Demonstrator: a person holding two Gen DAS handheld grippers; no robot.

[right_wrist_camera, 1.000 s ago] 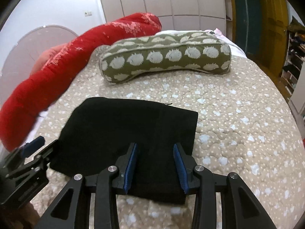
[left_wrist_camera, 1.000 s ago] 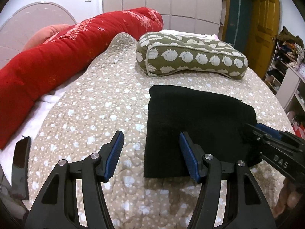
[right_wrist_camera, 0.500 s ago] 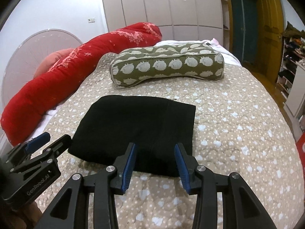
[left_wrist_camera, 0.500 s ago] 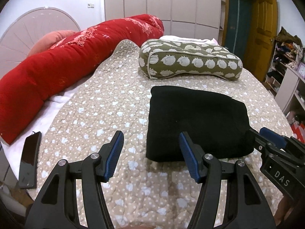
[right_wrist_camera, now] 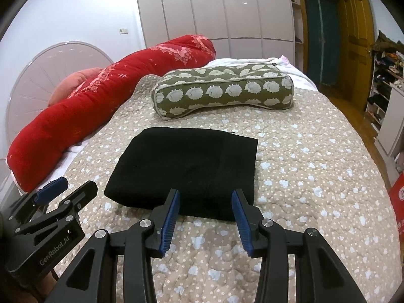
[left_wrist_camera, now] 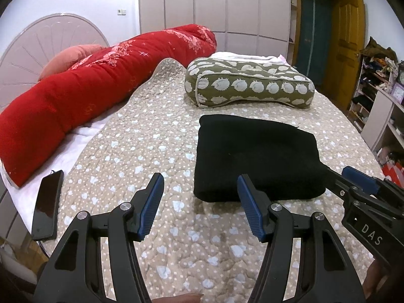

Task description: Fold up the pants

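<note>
Both grippers, left gripper (left_wrist_camera: 199,192) and right gripper (right_wrist_camera: 206,203), spread and empty, angled down before folded black pants (right_wrist_camera: 186,166)

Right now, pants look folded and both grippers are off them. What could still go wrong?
1. The pants lie as a thick, soft bundle; the top layers may spring open with nothing pressing them.
2. The right gripper, jaws just opening and empty, hangs near the front edge; it could snag it.
3. The phone sits at the bed edge beside the left gripper; a swing could knock it off.
</note>
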